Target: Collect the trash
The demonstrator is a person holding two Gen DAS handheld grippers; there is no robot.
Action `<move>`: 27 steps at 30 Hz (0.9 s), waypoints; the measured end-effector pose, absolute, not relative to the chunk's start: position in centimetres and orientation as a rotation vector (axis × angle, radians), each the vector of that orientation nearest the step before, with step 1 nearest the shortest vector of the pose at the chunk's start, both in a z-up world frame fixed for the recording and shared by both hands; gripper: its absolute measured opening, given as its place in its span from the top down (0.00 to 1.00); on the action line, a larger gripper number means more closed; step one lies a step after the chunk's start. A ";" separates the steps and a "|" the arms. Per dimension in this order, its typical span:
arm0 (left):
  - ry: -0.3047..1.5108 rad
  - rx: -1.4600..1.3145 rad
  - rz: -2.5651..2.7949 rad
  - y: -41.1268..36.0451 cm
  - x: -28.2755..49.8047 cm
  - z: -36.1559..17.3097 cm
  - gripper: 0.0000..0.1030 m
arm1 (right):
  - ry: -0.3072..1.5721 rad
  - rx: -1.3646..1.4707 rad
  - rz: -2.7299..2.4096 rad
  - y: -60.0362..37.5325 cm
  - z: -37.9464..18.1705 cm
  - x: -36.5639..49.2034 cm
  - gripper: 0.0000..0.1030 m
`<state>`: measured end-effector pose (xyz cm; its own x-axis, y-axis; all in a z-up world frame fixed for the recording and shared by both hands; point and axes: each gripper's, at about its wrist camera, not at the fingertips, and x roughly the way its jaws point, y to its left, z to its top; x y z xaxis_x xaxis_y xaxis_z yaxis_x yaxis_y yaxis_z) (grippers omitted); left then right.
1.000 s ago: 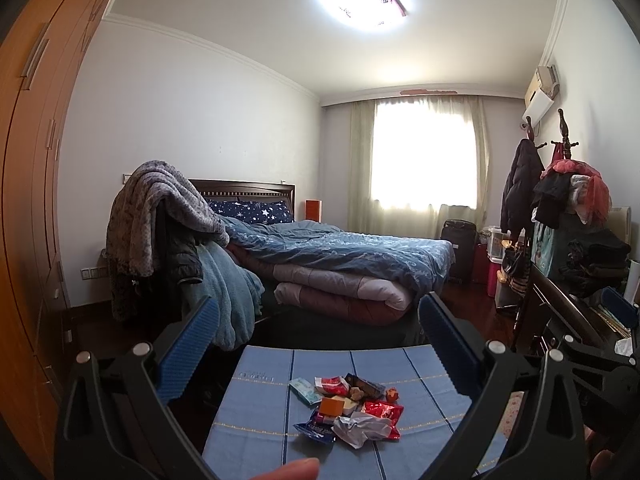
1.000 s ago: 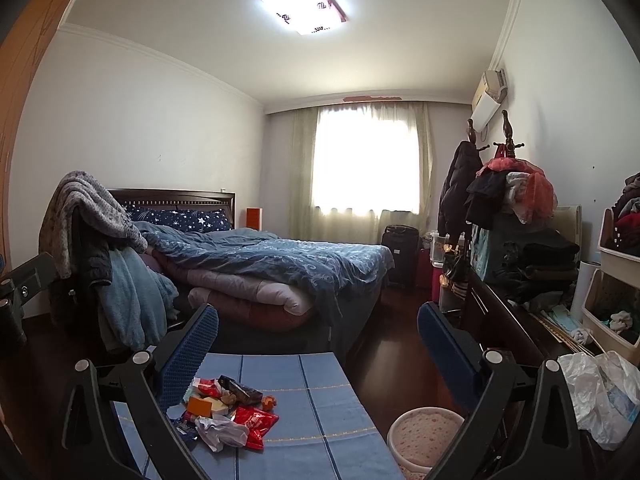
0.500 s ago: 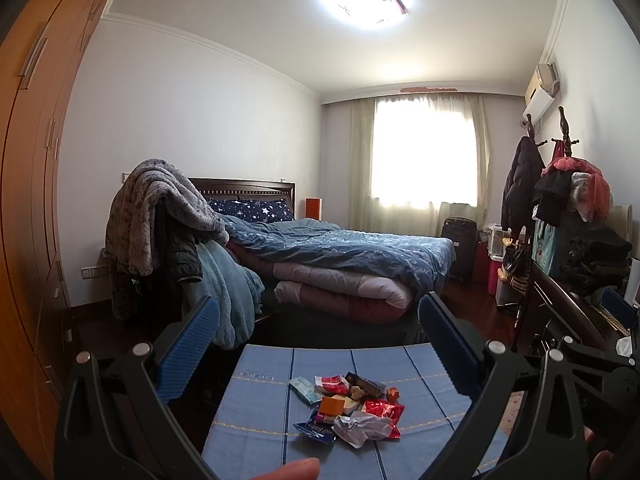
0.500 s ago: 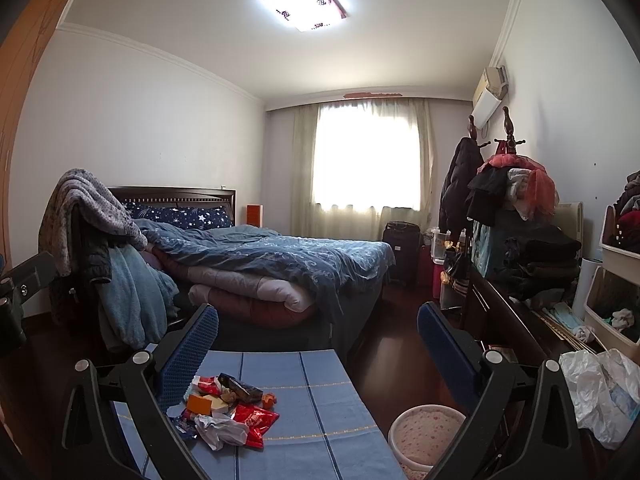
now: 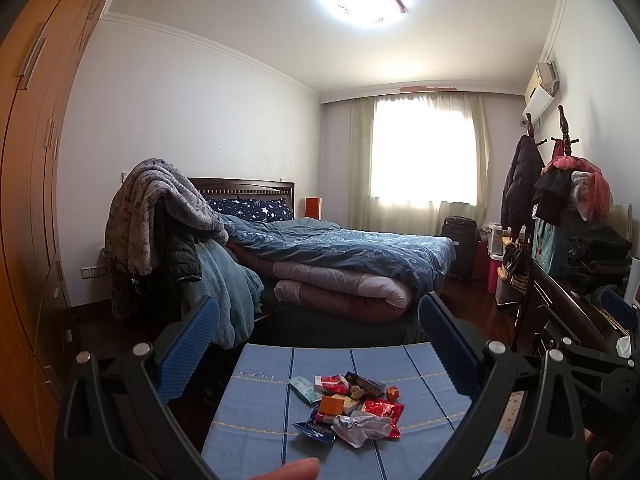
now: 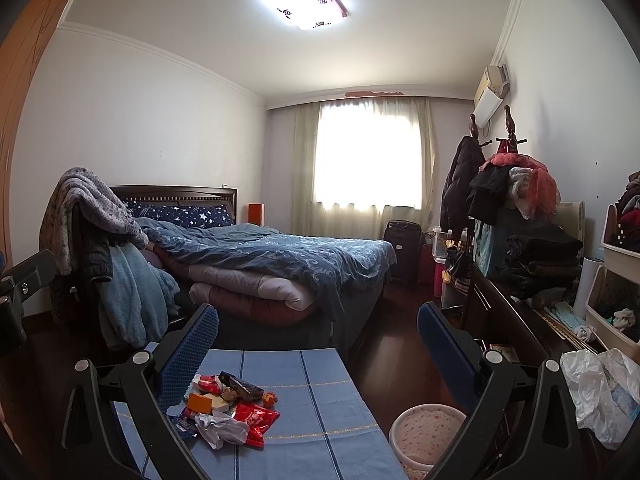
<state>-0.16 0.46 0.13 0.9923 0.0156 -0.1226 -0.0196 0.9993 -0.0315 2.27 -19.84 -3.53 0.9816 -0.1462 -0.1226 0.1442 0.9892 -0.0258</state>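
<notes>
A pile of trash (image 5: 348, 406) lies on a small table with a blue cloth (image 5: 264, 396): red wrappers, an orange packet, a crumpled white paper, a dark bar wrapper. The pile also shows in the right wrist view (image 6: 228, 408). My left gripper (image 5: 318, 332) is open and empty, held above and short of the pile. My right gripper (image 6: 318, 330) is open and empty, to the right of the pile. A pink spotted waste bin (image 6: 426, 434) stands on the floor right of the table.
A bed with blue and pink quilts (image 5: 340, 264) lies beyond the table. A chair draped with blankets (image 5: 160, 216) stands at the left. A dark desk piled with clothes (image 6: 520, 264) and a white plastic bag (image 6: 600, 392) line the right wall. A wooden wardrobe (image 5: 28, 200) is at far left.
Both views have tilted very slightly downward. Neither gripper has opened or shut, and the trash has not moved.
</notes>
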 end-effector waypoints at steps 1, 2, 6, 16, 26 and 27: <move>0.123 -0.033 0.018 0.5 -0.2 0.1 0.03 | 0.124 -0.017 -0.147 -19.8 -3.5 2.3 0.03; 0.123 -0.033 0.017 0.5 -0.2 0.1 0.03 | 0.125 -0.017 -0.147 -19.9 -3.5 2.3 0.03; 0.123 -0.033 0.018 0.4 -0.2 0.1 0.03 | 0.126 -0.017 -0.146 -19.8 -3.6 2.3 0.03; 0.150 -0.036 0.013 0.3 0.8 -1.5 0.03 | 0.153 -0.021 -0.139 -19.5 -5.2 3.4 0.03; 0.295 -0.041 0.044 1.8 5.6 -6.1 0.03 | 0.330 -0.030 -0.057 -19.1 -9.1 8.0 0.03; 0.327 -0.038 0.045 2.0 6.6 -7.0 0.03 | 0.380 -0.029 -0.031 -19.1 -10.4 9.1 0.03</move>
<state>6.57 2.04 -7.04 0.9461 0.0382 -0.3215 -0.0504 0.9983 -0.0297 9.09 -19.07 -10.45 0.9281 -0.0361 -0.3706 0.0252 0.9991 -0.0342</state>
